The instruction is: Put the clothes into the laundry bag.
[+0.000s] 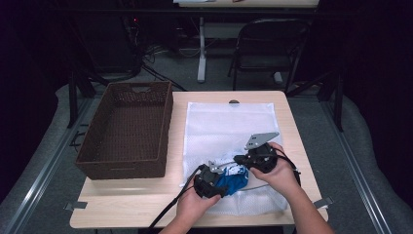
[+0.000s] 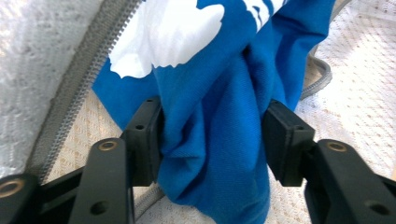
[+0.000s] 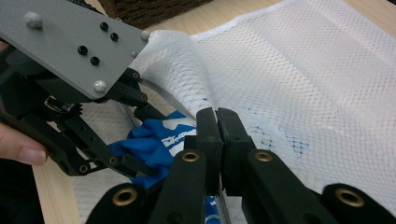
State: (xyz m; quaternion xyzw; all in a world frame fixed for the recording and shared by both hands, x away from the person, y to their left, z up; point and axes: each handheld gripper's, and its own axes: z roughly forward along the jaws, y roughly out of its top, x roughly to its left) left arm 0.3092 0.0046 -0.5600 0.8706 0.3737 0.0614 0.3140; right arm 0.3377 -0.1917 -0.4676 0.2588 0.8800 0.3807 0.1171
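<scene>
A blue garment with white print (image 1: 232,182) lies bunched at the open zipper mouth of a white mesh bag (image 1: 229,122) spread flat on the table. My left gripper (image 1: 221,187) is shut on a thick fold of the garment (image 2: 219,140), which fills the gap between the jaws of the left gripper (image 2: 212,140). The bag's grey zipper (image 2: 79,79) runs beside it. My right gripper (image 1: 238,160) is shut on the bag's upper mesh layer, pinched at the right gripper's (image 3: 218,121) tips and lifted above the garment (image 3: 154,140). Part of the garment is hidden under the mesh (image 3: 303,70).
A brown woven basket (image 1: 126,165) stands on the left of the table, close beside the bag. A folding chair (image 1: 270,44) and a table leg are on the floor beyond the far edge. The left gripper's grey plate (image 3: 70,42) sits close to the right gripper.
</scene>
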